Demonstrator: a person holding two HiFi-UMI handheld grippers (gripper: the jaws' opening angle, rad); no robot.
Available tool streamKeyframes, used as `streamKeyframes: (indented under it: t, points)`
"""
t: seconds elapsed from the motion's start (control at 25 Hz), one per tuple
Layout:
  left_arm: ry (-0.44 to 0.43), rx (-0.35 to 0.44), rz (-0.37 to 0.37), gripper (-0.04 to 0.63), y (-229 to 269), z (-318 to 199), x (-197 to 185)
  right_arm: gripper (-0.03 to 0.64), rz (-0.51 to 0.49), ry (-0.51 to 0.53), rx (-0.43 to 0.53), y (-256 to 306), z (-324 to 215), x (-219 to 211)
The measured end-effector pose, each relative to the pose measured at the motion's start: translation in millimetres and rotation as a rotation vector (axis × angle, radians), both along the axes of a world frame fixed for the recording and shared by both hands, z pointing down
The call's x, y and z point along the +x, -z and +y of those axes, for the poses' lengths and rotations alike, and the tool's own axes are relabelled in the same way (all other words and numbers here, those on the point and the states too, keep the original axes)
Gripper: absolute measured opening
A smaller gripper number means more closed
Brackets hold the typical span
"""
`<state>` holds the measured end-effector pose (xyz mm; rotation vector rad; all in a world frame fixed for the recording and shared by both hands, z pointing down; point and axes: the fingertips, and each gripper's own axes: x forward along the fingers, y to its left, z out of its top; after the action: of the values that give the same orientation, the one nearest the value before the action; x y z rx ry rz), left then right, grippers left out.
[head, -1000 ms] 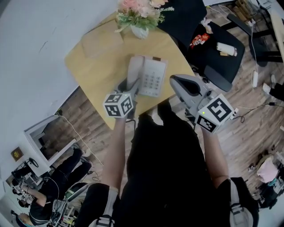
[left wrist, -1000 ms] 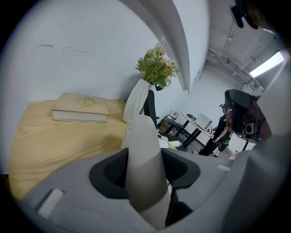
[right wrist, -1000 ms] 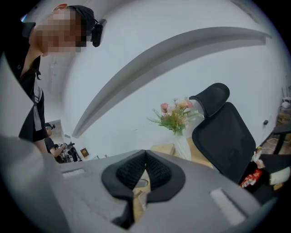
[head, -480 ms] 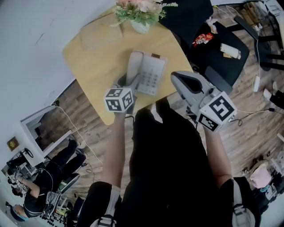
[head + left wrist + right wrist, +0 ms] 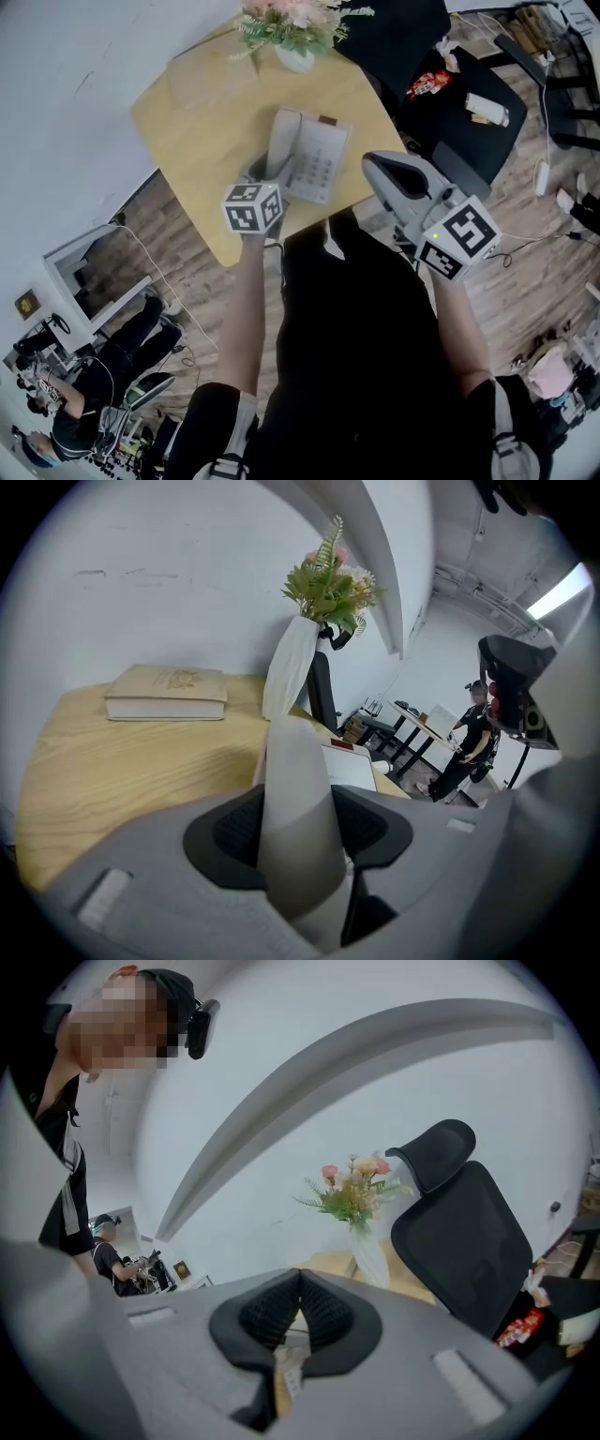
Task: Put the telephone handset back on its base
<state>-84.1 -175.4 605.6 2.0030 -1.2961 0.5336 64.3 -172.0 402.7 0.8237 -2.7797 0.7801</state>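
A white telephone base (image 5: 321, 157) with a keypad lies on the yellow table (image 5: 197, 141). The pale handset (image 5: 284, 139) runs along the base's left side, over the cradle; whether it rests fully in it I cannot tell. My left gripper (image 5: 266, 176) is shut on the handset's near end, and in the left gripper view the handset (image 5: 298, 808) fills the gap between the dark pads, with the base (image 5: 352, 765) just beyond. My right gripper (image 5: 373, 167) hovers off the table's right edge, pads pressed together on nothing (image 5: 298, 1305).
A white vase of flowers (image 5: 298, 52) stands at the table's far edge, and a closed book (image 5: 167, 694) lies at the back left. A black office chair (image 5: 459, 112) with small items on its seat stands to the right. The table's near edge runs just under my grippers.
The head camera has shifted slightly, so the table sits a bit higher in view. Both grippers and the handset have hardly moved relative to the base.
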Motion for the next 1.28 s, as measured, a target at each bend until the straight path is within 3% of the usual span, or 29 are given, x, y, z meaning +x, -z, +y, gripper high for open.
streamKeyframes:
  t: [0.84,1.28]
  points:
    - [-0.055,0.001,-0.065,0.215,-14,-1,-1,0.0,0.001,-0.026,-0.008,1,9,7]
    - [-0.054,0.011,-0.055,0.215,-14,-2,0,0.0,0.009,-0.023,-0.025,-3,15,10]
